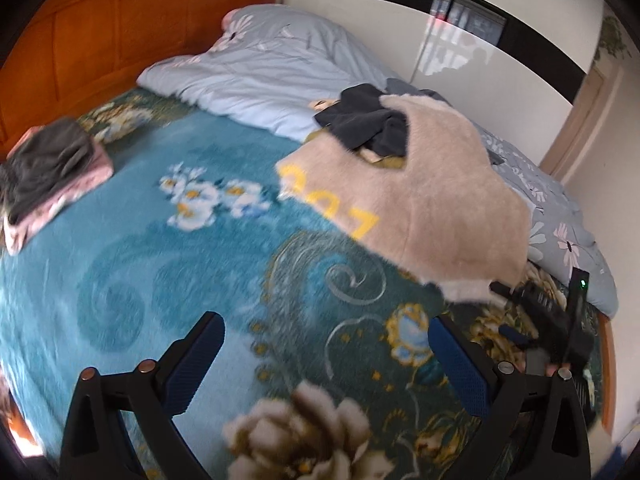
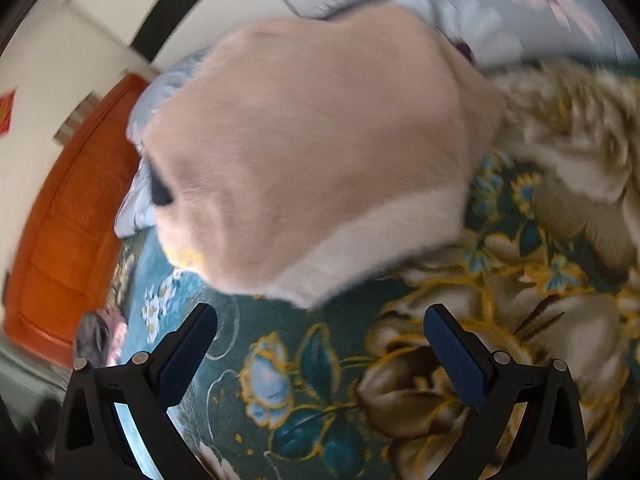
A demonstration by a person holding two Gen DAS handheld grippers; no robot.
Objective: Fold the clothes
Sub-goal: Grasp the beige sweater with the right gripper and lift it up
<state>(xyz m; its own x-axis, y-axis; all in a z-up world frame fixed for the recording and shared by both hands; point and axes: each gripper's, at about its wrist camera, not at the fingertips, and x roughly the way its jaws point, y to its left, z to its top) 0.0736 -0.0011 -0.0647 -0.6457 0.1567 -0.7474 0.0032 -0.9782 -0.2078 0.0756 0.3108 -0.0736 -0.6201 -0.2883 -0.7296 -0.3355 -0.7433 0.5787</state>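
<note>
A fuzzy beige garment with yellow lettering lies spread on the teal floral blanket, its pale hem toward me. A dark grey garment is heaped on its far end. My left gripper hovers open over the blanket, short of the beige garment, nothing between its fingers. In the left wrist view my right gripper sits at the garment's near right corner. In the right wrist view my right gripper is open just before the beige garment's pale hem, not touching it.
A folded stack of grey and pink clothes rests at the blanket's far left. A light blue floral duvet is bunched against the orange wooden headboard and runs along the right side. White wardrobe doors stand behind the bed.
</note>
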